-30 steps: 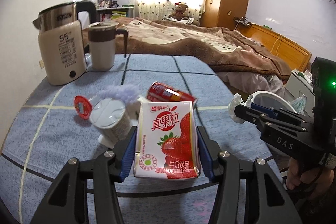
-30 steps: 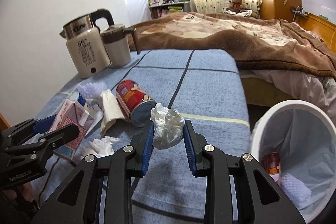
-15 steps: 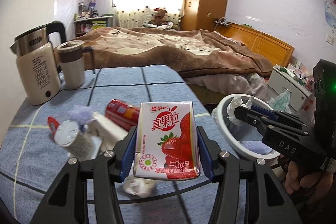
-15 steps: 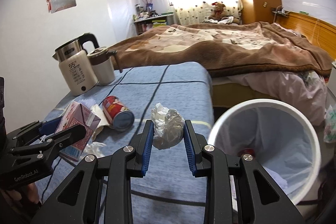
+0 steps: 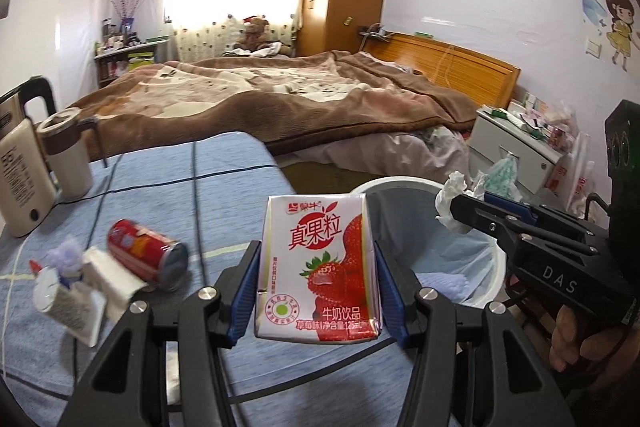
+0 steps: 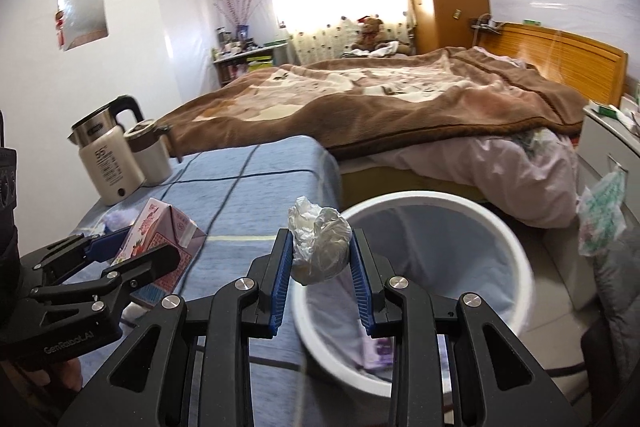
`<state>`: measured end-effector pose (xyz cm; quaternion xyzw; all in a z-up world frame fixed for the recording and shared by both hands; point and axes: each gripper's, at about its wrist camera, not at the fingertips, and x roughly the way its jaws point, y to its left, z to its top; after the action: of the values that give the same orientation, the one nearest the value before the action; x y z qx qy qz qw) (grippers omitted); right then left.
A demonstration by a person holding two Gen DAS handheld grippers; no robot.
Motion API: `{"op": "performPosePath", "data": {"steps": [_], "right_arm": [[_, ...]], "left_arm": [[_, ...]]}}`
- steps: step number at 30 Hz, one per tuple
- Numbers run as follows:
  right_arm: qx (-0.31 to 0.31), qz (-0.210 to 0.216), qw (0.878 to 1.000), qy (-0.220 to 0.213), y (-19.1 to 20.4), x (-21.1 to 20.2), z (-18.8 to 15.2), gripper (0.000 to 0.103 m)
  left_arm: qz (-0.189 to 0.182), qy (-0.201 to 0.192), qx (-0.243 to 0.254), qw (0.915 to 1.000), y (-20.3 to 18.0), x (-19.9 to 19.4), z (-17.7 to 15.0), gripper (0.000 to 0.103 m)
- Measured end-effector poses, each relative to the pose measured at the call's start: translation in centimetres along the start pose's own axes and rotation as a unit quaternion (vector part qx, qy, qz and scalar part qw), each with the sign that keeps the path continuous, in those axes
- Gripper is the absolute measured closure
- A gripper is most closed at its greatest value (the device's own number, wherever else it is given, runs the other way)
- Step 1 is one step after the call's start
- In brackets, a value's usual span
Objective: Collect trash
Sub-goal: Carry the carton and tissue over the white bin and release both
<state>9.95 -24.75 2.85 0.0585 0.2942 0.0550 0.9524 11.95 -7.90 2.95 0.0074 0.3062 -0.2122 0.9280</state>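
Observation:
My left gripper (image 5: 316, 267) is shut on a strawberry milk carton (image 5: 318, 267), held upright above the table's right edge. The same carton (image 6: 160, 239) shows in the right wrist view at lower left, between the left gripper's jaws (image 6: 128, 247). My right gripper (image 6: 320, 255) is shut on a crumpled white tissue (image 6: 318, 247), held over the near rim of the white trash bin (image 6: 516, 251). In the left wrist view that tissue (image 5: 450, 203) sits above the bin (image 5: 400, 183), which stands beside the table and holds some trash.
On the blue tablecloth (image 5: 160, 195) lie a red can (image 5: 148, 253), a white yoghurt cup (image 5: 56, 295) and white paper scraps (image 5: 108, 275). A kettle (image 6: 106, 159) and a mug (image 6: 150, 151) stand at the table's far left. A bed (image 5: 300, 99) and a nightstand (image 5: 516, 143) lie beyond.
Both grippers have swung right and risen a little, away from the table litter toward the bin, each keeping its item. The bin now fills the lower right of both views.

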Motion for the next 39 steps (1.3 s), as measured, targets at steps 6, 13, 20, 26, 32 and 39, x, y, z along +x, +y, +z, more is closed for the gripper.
{"op": "performPosePath", "data": {"steps": [6, 13, 20, 26, 32, 39], "right_arm": [[0.017, -0.029, 0.999, -0.005, -3.3, -1.2, 0.1, 0.073], [0.033, -0.054, 0.998, 0.012, -6.6, -1.0, -0.8, 0.073], [0.038, -0.078, 0.996, 0.035, -8.6, 0.5, -1.8, 0.072], [0.044, -0.087, 0.994, 0.051, -9.8, 1.4, -2.6, 0.072], [0.048, -0.096, 0.992, 0.060, -10.4, 2.1, -2.8, 0.069], [0.053, -0.099, 0.992, 0.062, -10.4, 2.2, -2.9, 0.053]], "left_arm": [[-0.020, 0.009, 0.015, 0.9996, -2.7, 2.0, 0.9, 0.047], [-0.030, 0.024, 0.027, 0.9989, -5.1, 4.1, 1.0, 0.047], [-0.015, 0.037, 0.046, 0.9982, -6.8, 6.0, 0.6, 0.047], [-0.014, 0.049, 0.048, 0.9976, -7.5, 7.2, 0.4, 0.047], [-0.006, 0.053, 0.051, 0.9973, -7.8, 7.7, 0.5, 0.045], [-0.011, 0.049, 0.044, 0.9978, -7.3, 7.4, 0.6, 0.035]]}}
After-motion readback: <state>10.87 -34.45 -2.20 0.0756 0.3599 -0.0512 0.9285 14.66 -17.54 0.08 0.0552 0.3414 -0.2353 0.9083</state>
